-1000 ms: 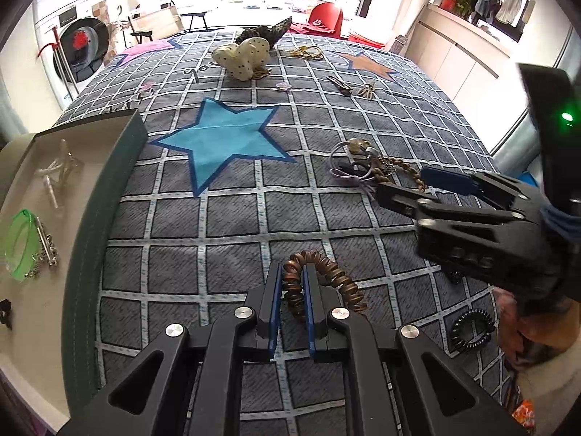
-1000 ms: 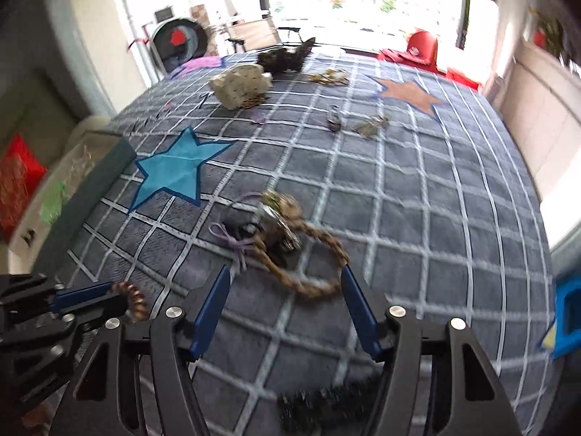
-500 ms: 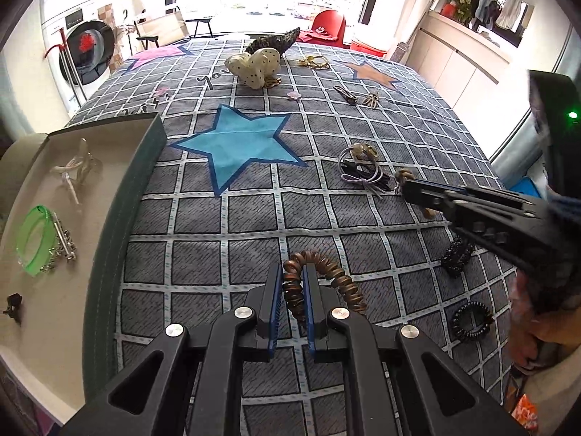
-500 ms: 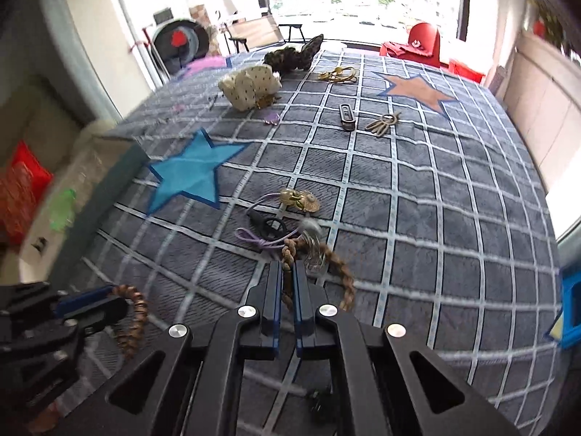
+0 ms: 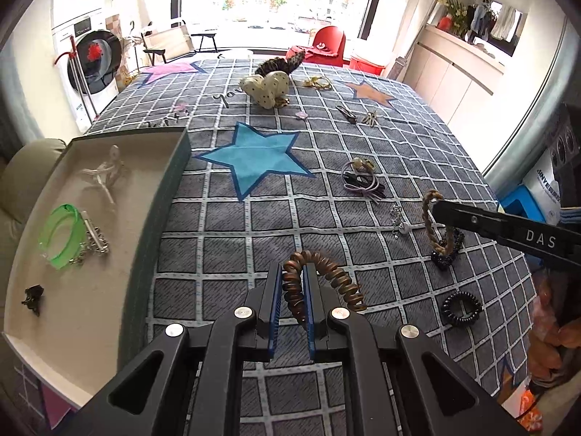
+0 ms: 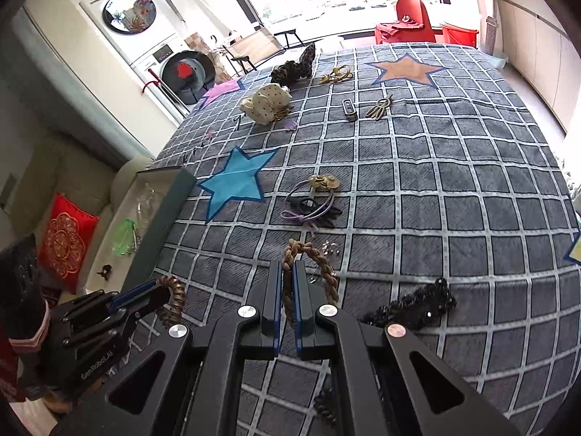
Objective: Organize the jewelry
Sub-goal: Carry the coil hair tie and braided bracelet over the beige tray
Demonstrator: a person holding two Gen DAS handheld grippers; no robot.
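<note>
My left gripper [image 5: 292, 272] is shut on a brown coiled hair tie [image 5: 334, 279], held just above the checked bedspread. My right gripper [image 6: 288, 269] is shut on a tan braided band [image 6: 319, 258], lifted off the cloth; the left wrist view shows the same braided band [image 5: 428, 218] hanging from the right gripper's finger [image 5: 508, 227]. To the left lies the open box [image 5: 159, 210] with a green bangle [image 5: 60, 238], a silver clip [image 5: 96, 243], a clear piece [image 5: 105, 174] and a small dark clip [image 5: 32, 296] inside.
On the bedspread lie a purple and black hair tie bunch [image 6: 312, 203], a black beaded piece [image 6: 410, 309], a black spiral tie [image 5: 461, 307], a small silver earring [image 5: 399, 223], a polka-dot scrunchie [image 5: 267, 89], a dark clip [image 6: 348, 109] and gold pieces [image 6: 379, 107].
The right gripper closed on the braided band and lifted it off the bunch of hair ties. Both grippers rose and drew back, the left still gripping the coiled tie.
</note>
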